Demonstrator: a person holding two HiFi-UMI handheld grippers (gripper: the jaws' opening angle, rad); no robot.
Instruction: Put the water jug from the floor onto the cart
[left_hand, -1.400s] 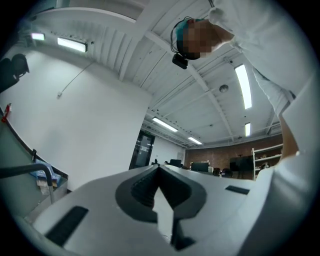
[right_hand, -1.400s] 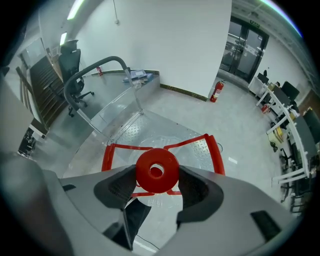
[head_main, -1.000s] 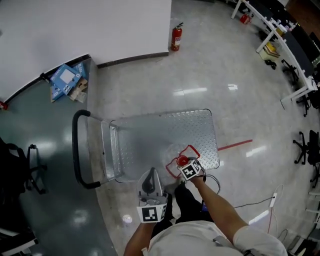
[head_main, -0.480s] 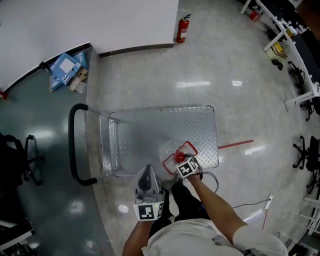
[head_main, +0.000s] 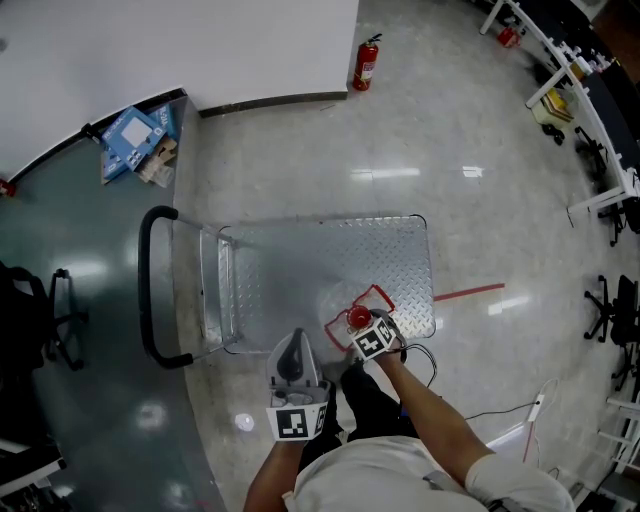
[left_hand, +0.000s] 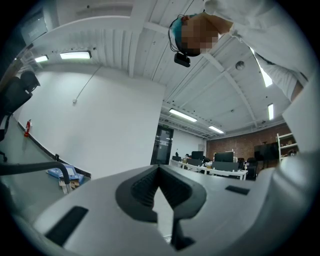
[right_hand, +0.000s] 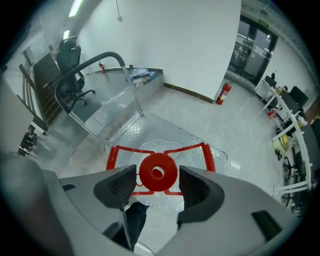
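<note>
Since the water jug (head_main: 345, 305) has settled on the cart (head_main: 300, 270), your right gripper (right_hand: 157, 176), squeezing its cap (right_hand: 158, 170), can let go; your left gripper (left_hand: 159, 170) keeps its fingers (left_hand: 137, 187) together.

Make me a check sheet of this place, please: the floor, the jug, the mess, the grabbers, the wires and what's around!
Surface: shiny grey floor; metal cart with a black handle.
Job's things: water jug, clear with a red cap, over the cart's near right corner; whether it rests there I cannot tell.
Clutter: blue boxes by the wall; red tape line on the floor.
Grippers: right gripper shut on the jug's cap; left gripper shut, empty, pointing upward.
Cables: black cable on the floor near the cart.
Surroundings: fire extinguisher, white wall, desks, office chairs.
</note>
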